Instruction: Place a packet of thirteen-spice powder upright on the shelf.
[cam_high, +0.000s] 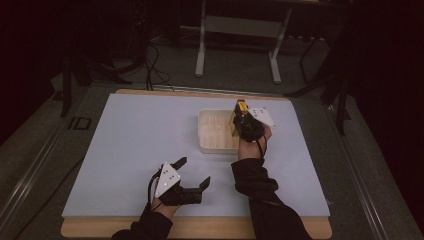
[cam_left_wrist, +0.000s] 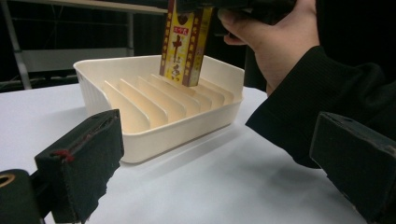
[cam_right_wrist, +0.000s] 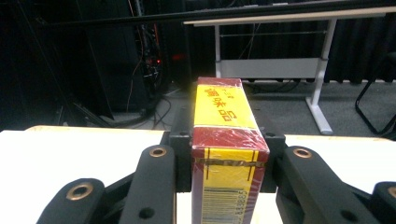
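Table (cam_high: 150, 130): pale top on a wooden board, dim room behind.

Rack (cam_high: 212, 131): cream plastic tray with upright dividers forming slots, right of table centre, flat on the top. In left gripper view (cam_left_wrist: 140, 100), seen from a corner, slots empty apart from the box.

Box (cam_left_wrist: 184, 42): yellow and red carton, printed characters, barcode on one face (cam_right_wrist: 229, 154). Held upright over the rack's right-hand end, lower end down between the dividers; contact with the rack floor cannot be told.

Right gripper (cam_high: 241, 116): above rack's right side, pointing down, jaws clamped on the box from both sides.

Left gripper (cam_high: 192, 172): low at near-left of table, jaws wide apart, holding nothing, aimed toward the rack.
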